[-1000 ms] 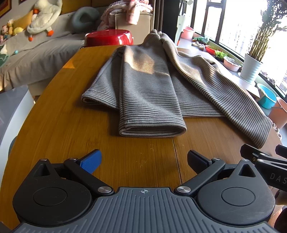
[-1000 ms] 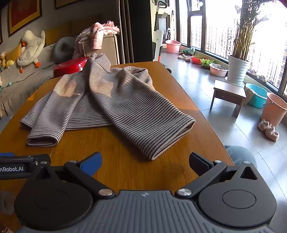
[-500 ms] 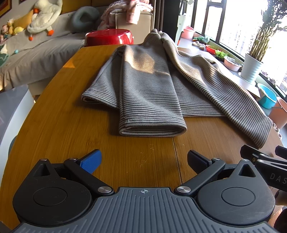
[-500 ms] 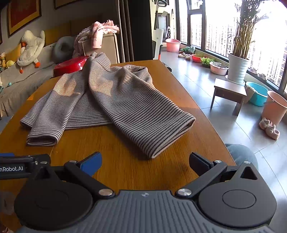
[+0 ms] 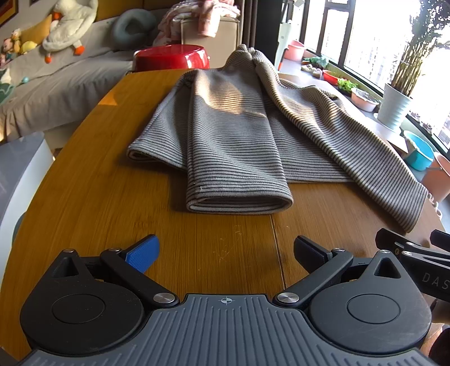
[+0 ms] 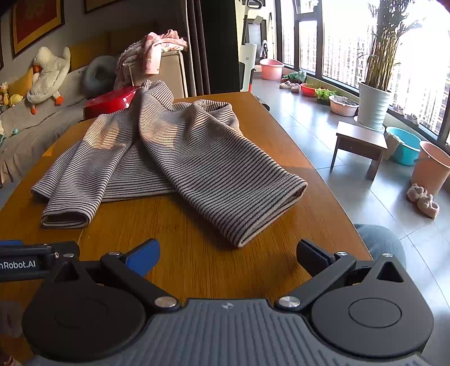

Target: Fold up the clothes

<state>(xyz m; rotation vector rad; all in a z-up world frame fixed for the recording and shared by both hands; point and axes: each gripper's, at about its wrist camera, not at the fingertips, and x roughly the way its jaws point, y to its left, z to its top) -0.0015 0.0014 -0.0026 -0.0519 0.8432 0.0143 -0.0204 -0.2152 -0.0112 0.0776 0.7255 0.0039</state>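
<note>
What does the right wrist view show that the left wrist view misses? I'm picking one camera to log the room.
Only the right wrist view shows the small wooden stool, the plush slippers on the floor and the framed pictures on the wall. Only the left wrist view shows the white chair edge beside the table. Both show the striped garment on the wooden table, the red basin, and both open grippers: left gripper, right gripper.

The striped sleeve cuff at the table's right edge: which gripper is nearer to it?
Right. The right gripper faces the cuff just ahead; the left gripper is further left.
</note>
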